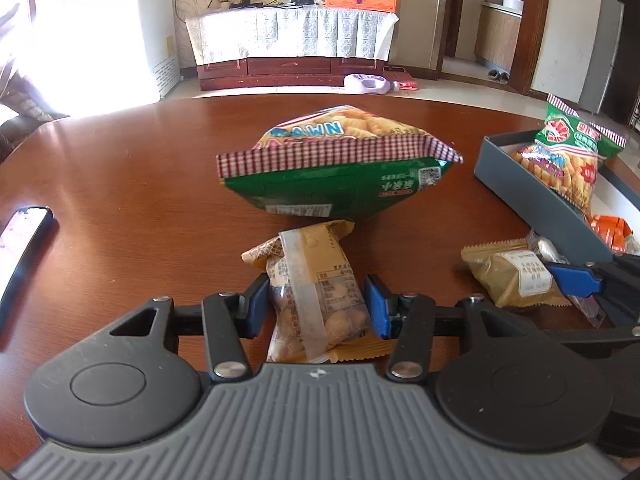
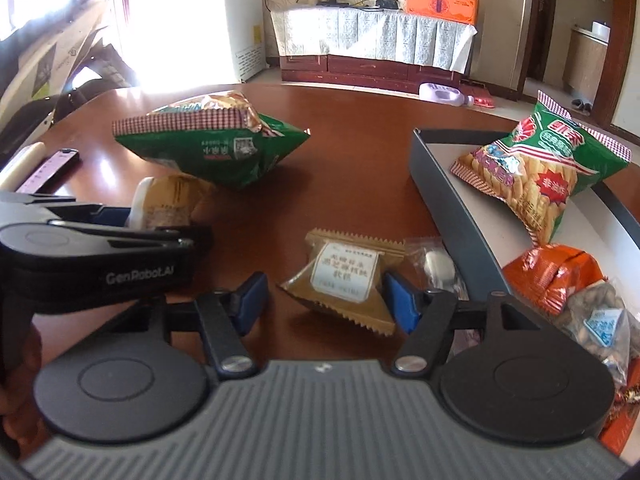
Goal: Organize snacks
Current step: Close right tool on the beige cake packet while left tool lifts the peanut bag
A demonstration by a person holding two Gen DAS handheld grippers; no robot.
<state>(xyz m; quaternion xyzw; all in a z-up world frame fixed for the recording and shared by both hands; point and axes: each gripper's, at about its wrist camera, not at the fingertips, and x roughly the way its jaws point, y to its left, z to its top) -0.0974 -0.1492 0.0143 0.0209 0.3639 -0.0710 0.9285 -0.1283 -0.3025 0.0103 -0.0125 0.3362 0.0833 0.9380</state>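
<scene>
Left wrist view. Your left gripper (image 1: 318, 306) has its blue fingers (image 1: 256, 308) closed on a yellow nut packet (image 1: 316, 292), pads pressing both of its sides, at the near edge of the bench (image 1: 140, 184). Beyond it, toward the middle of the bench, lies a green prawn-cracker bag (image 1: 332, 168). The grey tray (image 1: 536, 196) sits at the right edge and already holds a second cracker bag (image 1: 568, 156). Just in front of the tray's near wall rests a tan pastry packet (image 1: 512, 276), with a finger of the other gripper reaching over it. A phone (image 1: 24, 240) lies at the left edge.

Right wrist view. Your right gripper (image 2: 326, 300) straddles the tan pastry packet (image 2: 344, 280); its fingers (image 2: 402, 300) stand apart from the wrapper on the left and very near it on the right, so it is open and grips nothing yet. A small clear sachet (image 2: 436, 266) lies touching the tray wall (image 2: 456, 208), just beside the packet. An orange packet (image 2: 556, 276) and a peanut bag (image 2: 600, 320) fill the tray's near end.

To do this step well, centre the right fingers on the packet's padded middle, not its crimped edge, and keep clear of the sachet before closing. Lift the left packet high enough to pass the tray wall, and aim for the bare floor between the bags.
</scene>
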